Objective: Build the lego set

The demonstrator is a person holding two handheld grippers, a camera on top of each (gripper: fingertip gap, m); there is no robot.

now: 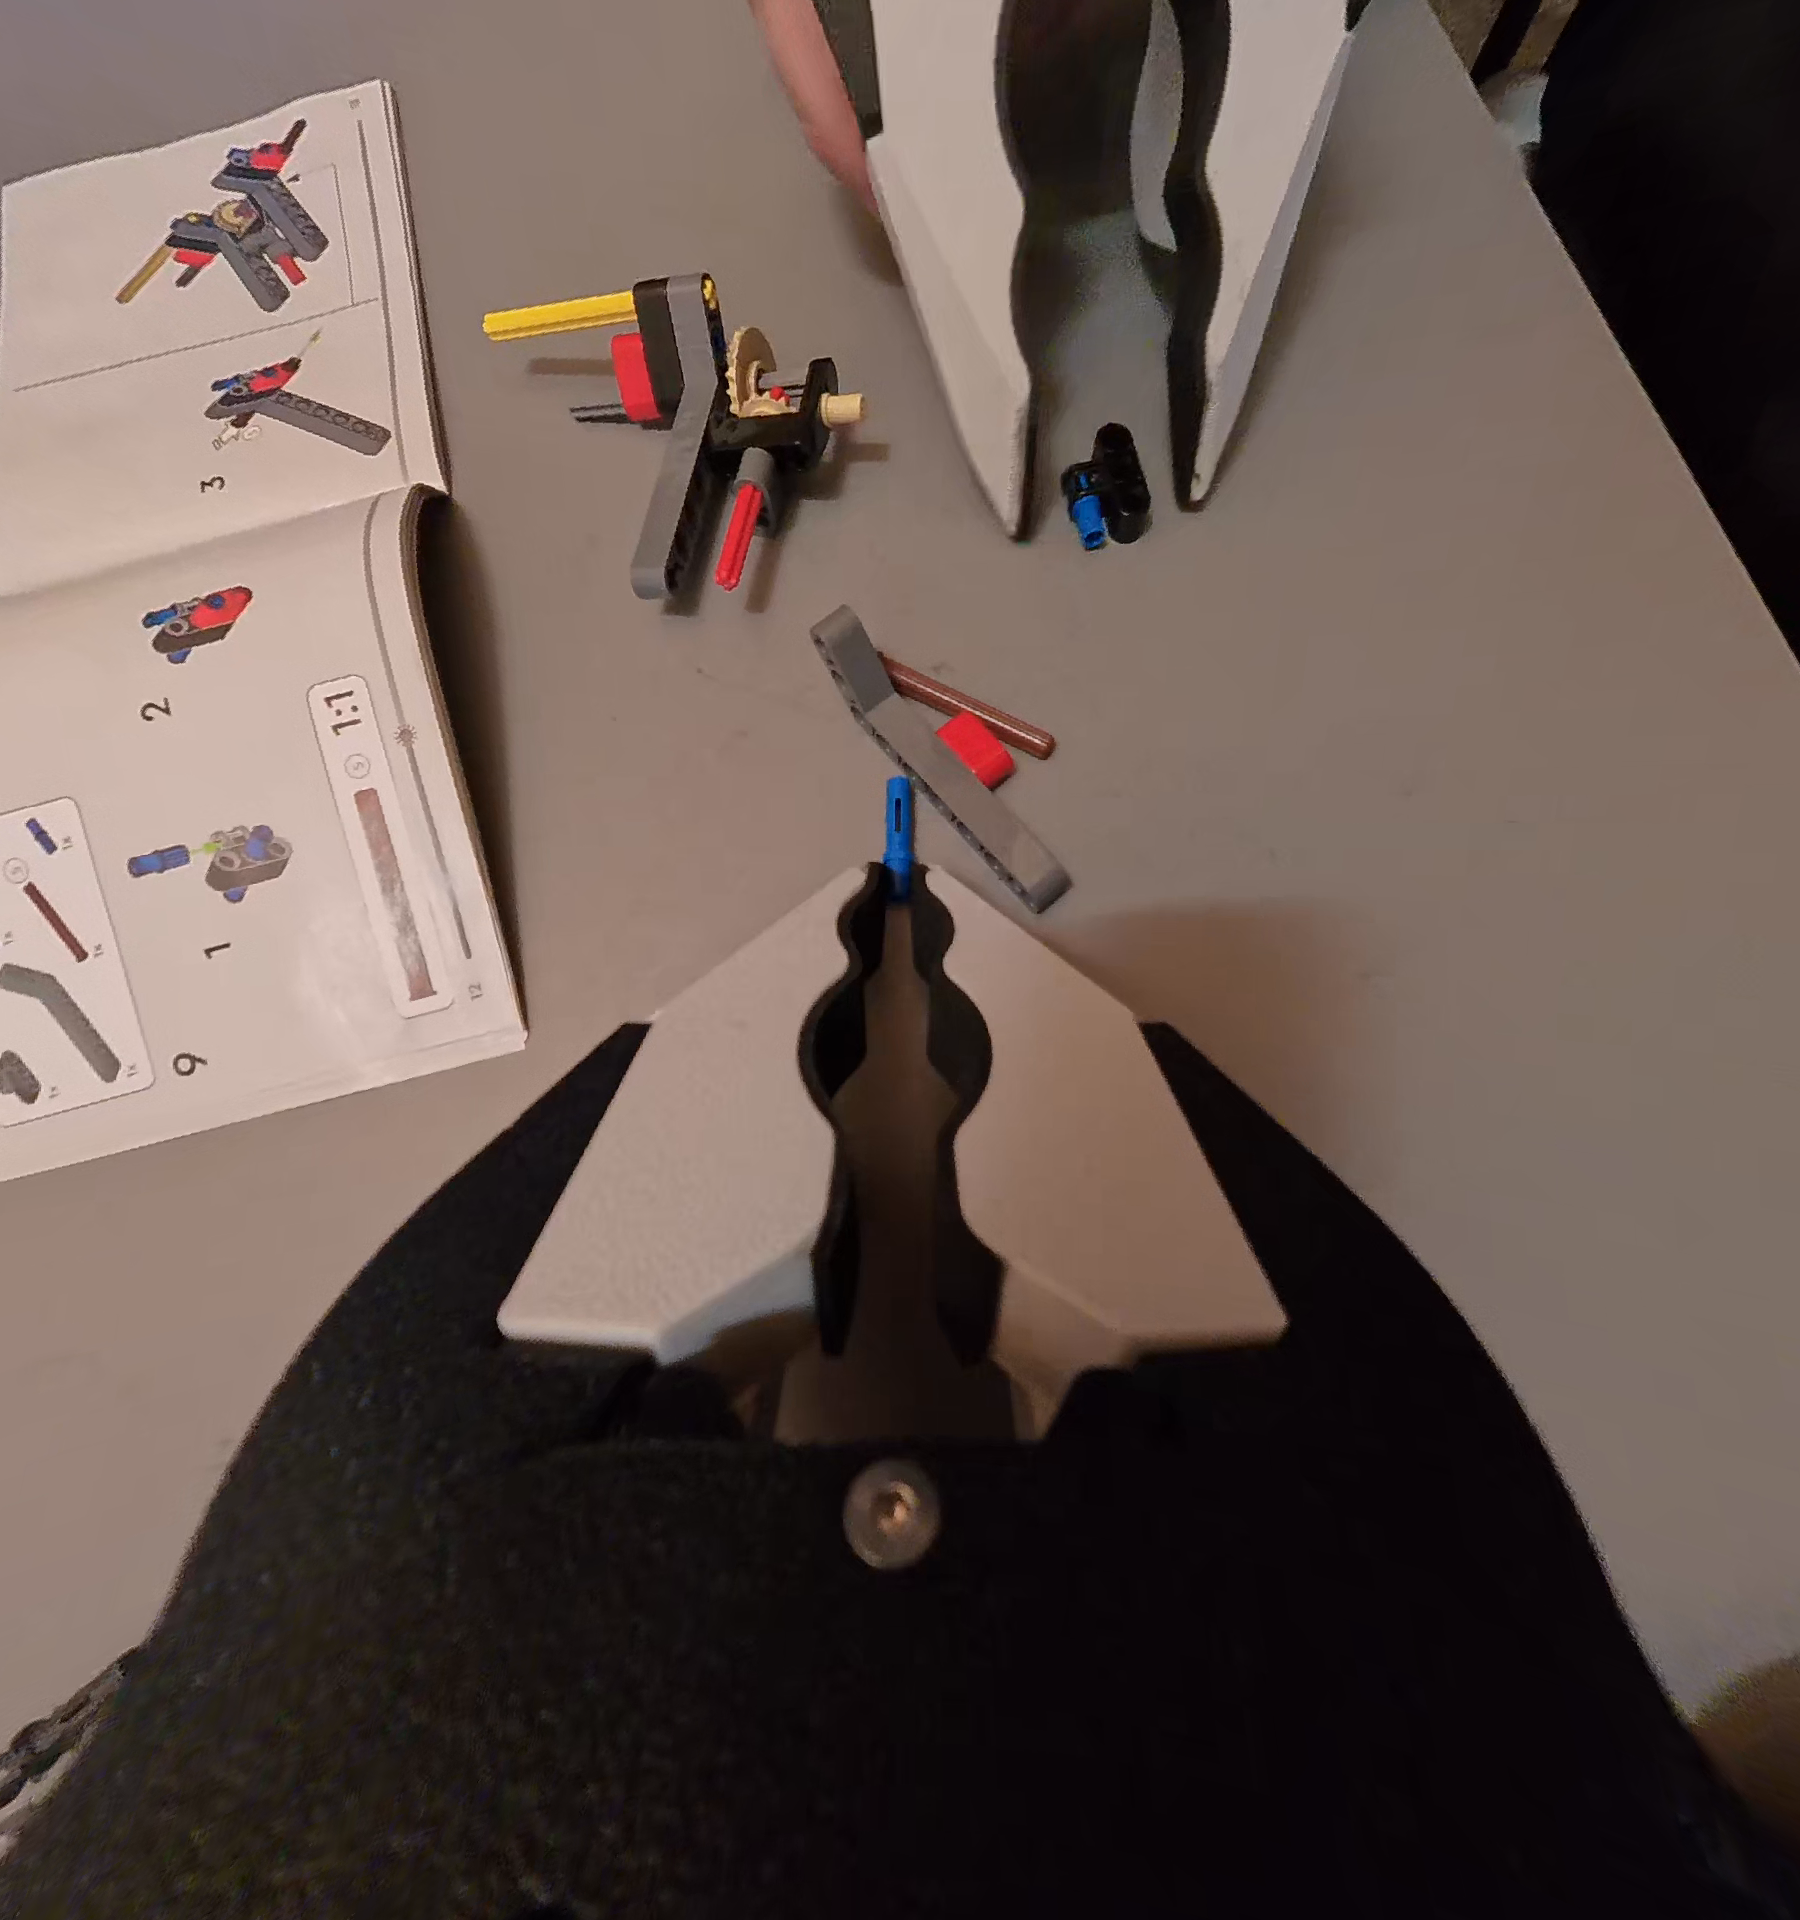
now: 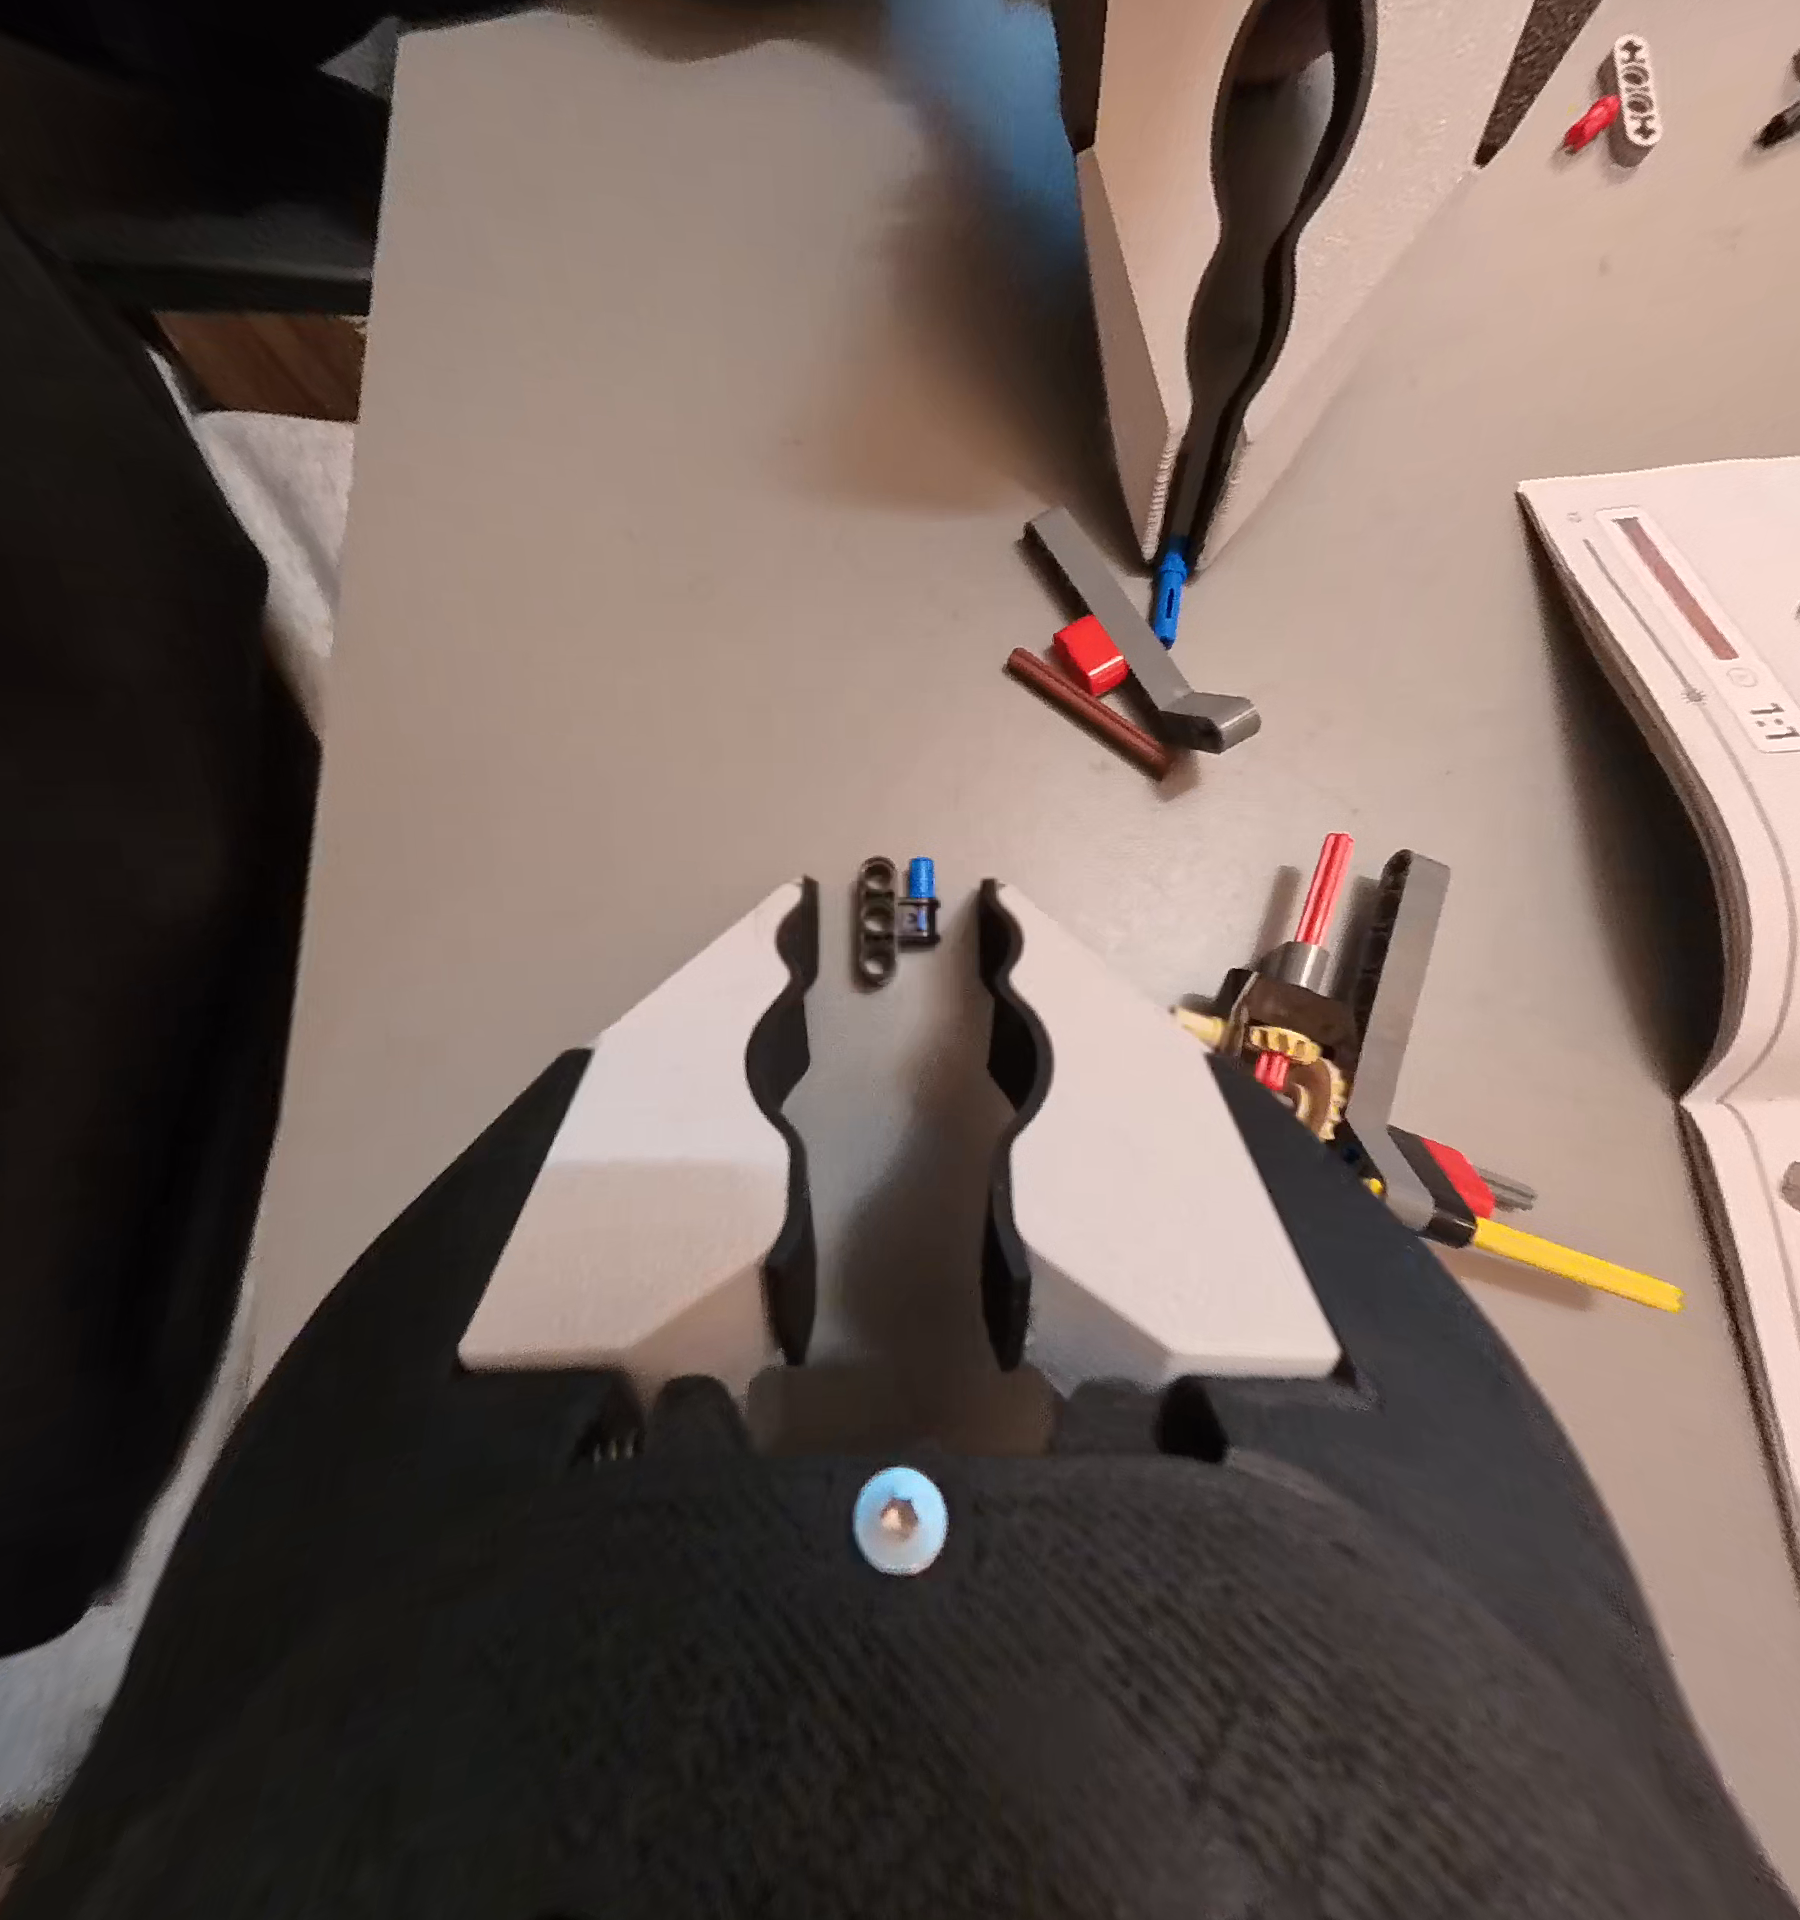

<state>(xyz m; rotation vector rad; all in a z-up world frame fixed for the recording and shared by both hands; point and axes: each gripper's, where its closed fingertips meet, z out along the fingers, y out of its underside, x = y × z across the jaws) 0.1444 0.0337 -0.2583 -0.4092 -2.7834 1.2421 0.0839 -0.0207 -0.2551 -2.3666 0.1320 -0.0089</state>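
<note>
- My left gripper [image 1: 898,883] is clenched on a small blue plastic pin [image 1: 898,826], pinching only its near end; most of the pin sticks out past the tips. With so little in the grip, I judge it could pivot or shoot out if I press it into a hole off-axis.
- Just beyond the pin, touching or nearly so, lies the bent grey lego beam [image 1: 932,753], with a small red block [image 1: 974,750] and a brown rod [image 1: 969,701] on its far side. All three lie loose on the grey table [image 1: 1395,831], so a careless sweep would likely scatter them.
- Farther right, my right gripper [image 1: 1104,499] stands released, its jaws apart around a small black connector with a blue pin [image 2: 898,920] that lies flat between the tips. If I close crookedly, the connector may twist or skid toward the table's right edge.
- Farther left lies the half-built lego assembly with a yellow axle, tan gear and grey beam [image 1: 714,416]; nothing holds it, so any push would slide it.
- At the far left lies the open paper instruction booklet [image 1: 231,623], clear of my tools.
</note>
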